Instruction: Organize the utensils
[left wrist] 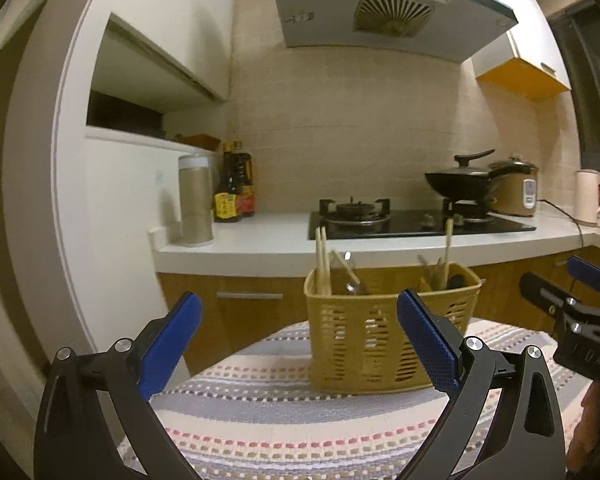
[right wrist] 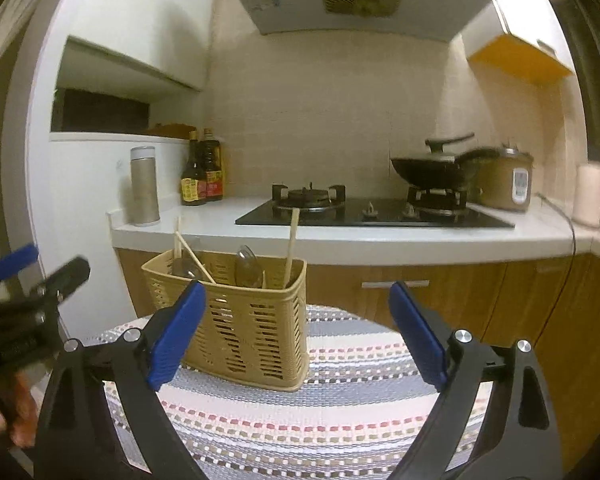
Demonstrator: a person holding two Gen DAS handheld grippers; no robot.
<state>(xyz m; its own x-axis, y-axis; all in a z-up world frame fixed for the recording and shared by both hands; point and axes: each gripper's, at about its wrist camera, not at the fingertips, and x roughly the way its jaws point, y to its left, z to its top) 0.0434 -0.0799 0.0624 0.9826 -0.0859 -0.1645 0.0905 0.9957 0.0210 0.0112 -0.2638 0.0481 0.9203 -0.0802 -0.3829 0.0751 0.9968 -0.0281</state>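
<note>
Kitchen counter with a black gas hob (right wrist: pixel 374 210) sits far behind; nearer, a tan slotted plastic utensil basket (left wrist: pixel 380 332) stands on a striped woven mat (left wrist: pixel 280 412), holding wooden chopsticks (left wrist: pixel 323 260) and spoons. Left gripper (left wrist: pixel 300 344) and right gripper (right wrist: pixel 296 332) both gape empty. I'd pinch one chopstick high, dodging the basket rim.

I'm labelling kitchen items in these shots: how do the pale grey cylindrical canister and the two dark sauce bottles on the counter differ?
The pale grey cylindrical canister is straight-sided, matte and plain, with a pale cap; the two dark sauce bottles narrow to thin necks, look glossy, and carry yellow and red labels. The canister stands alone near the white countertop's front edge; the bottles stand side by side nearer the tiled wall. All stand upright at the counter's left end.
</note>
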